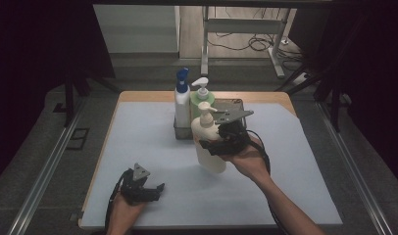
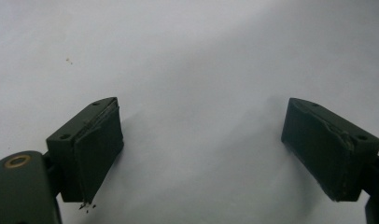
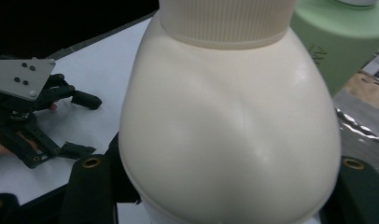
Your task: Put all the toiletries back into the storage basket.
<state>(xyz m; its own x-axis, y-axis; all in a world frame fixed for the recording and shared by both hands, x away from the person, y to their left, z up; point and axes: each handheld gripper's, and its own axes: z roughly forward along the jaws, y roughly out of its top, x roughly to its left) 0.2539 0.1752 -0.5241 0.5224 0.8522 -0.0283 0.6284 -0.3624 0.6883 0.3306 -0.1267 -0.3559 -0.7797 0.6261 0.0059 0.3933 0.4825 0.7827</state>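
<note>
White mat; cream bottle mid-table

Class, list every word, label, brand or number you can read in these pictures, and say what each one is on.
None can be read.
Green bottle: faint marks embossed on its shoulder, too blurred to read.
Cream bottle: plain, no print showing.
Blue-capped bottle: no print can be made out.

A wooden worktop carries a pale sheet, and on that sheet a dark metal rack stands near the far edge.
</note>
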